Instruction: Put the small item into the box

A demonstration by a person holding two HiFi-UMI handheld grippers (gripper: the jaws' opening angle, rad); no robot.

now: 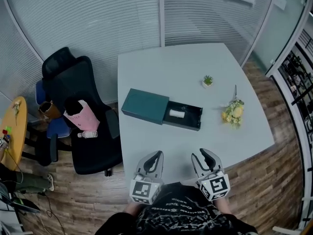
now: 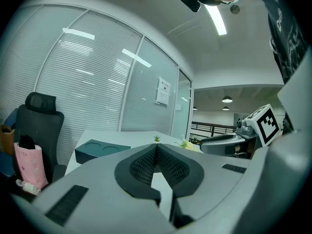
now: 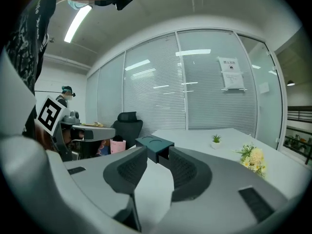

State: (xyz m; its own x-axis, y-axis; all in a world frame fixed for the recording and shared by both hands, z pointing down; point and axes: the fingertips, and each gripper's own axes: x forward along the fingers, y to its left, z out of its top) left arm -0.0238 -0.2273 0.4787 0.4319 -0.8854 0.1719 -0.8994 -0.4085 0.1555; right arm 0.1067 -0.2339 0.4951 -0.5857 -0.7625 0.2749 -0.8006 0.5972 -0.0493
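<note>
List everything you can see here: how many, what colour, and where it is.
table: one, pale grey, centre
box: one, dark teal, mid-table, drawer slid out rightward
small item: one, white, inside the drawer
potted plant: one, green, white pot, beyond the drawer
flowers: one bunch, yellow, right of the box
office chair: one, black, left of the table
bag: one, pink, on the chair
side table: one, yellow, far left
left gripper: one, grey, near table edge, jaws together, empty
right gripper: one, grey, beside it, jaws apart, empty
</note>
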